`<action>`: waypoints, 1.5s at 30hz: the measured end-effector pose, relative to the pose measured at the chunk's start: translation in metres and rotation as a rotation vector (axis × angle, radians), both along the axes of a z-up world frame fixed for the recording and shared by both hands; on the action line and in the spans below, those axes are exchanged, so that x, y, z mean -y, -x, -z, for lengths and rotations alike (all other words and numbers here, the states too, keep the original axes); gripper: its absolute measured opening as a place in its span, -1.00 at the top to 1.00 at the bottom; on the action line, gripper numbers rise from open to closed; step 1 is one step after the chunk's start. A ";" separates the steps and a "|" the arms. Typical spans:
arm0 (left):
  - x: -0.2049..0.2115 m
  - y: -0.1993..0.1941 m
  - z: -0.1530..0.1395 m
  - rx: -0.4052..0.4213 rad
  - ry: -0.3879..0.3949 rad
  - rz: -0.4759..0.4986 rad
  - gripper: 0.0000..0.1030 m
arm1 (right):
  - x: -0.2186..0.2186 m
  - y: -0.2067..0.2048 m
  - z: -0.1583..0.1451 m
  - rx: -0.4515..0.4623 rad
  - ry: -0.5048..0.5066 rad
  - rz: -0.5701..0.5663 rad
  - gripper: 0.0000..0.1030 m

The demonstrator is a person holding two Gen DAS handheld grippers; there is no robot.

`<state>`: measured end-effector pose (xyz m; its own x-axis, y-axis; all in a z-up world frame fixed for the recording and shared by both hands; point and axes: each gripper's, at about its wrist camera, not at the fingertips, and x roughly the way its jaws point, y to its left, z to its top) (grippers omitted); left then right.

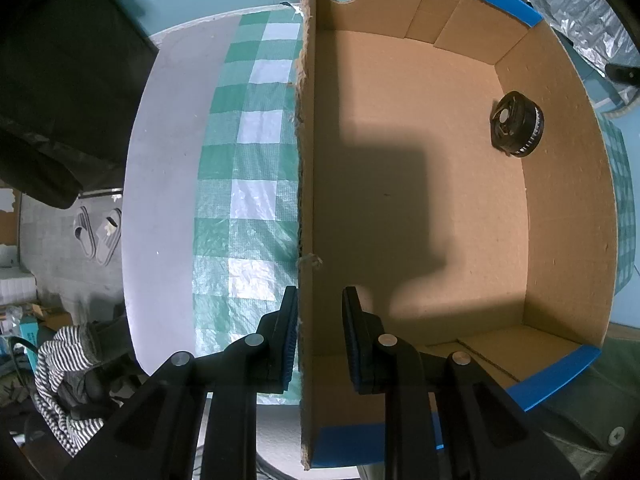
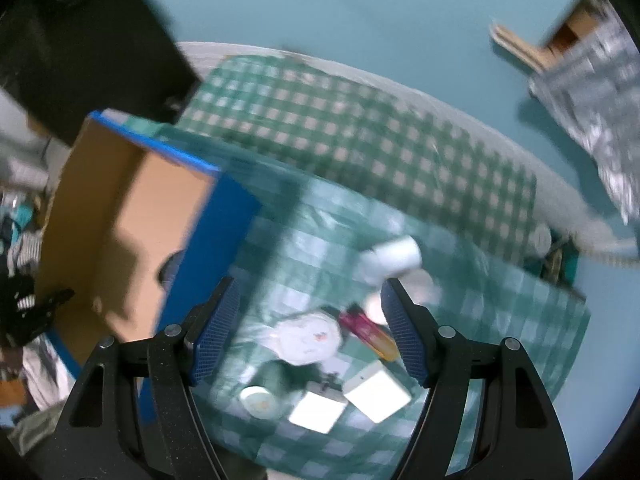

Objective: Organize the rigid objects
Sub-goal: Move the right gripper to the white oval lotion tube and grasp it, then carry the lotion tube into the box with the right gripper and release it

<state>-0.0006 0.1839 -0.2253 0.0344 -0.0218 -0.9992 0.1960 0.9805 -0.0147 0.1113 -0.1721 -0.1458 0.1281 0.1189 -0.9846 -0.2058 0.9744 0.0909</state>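
Showing only rightward: white cup, lighter.

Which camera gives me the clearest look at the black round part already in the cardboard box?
The left wrist view. It looks straight down into the cardboard box and shows the black round part sharp, on the floor near the far right corner. The right wrist view is motion-blurred; there only a dark blob shows behind the box's blue wall.

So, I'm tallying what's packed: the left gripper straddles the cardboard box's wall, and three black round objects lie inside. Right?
Not quite. The left wrist view shows only one black round object inside the cardboard box. The rest holds: the left gripper straddles the box's wall.
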 end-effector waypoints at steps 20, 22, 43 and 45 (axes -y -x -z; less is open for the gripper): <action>0.004 -0.001 0.001 -0.005 -0.003 0.003 0.59 | 0.097 -0.014 0.108 -0.209 -0.042 0.416 -0.43; 0.004 -0.001 0.001 -0.004 -0.003 0.004 0.59 | 0.096 -0.014 0.112 -0.209 -0.039 0.417 -0.43; 0.001 -0.003 0.006 -0.020 0.000 0.003 0.59 | 0.086 0.004 0.114 -0.134 0.029 0.213 0.29; 0.001 -0.003 0.005 -0.017 0.002 0.003 0.59 | 0.084 0.008 0.109 -0.127 0.040 0.190 0.29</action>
<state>0.0024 0.1833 -0.2308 0.0176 -0.0238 -0.9996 0.1985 0.9799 -0.0198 0.1038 -0.2565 -0.2549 0.0192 0.0650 -0.9977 -0.0078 0.9979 0.0649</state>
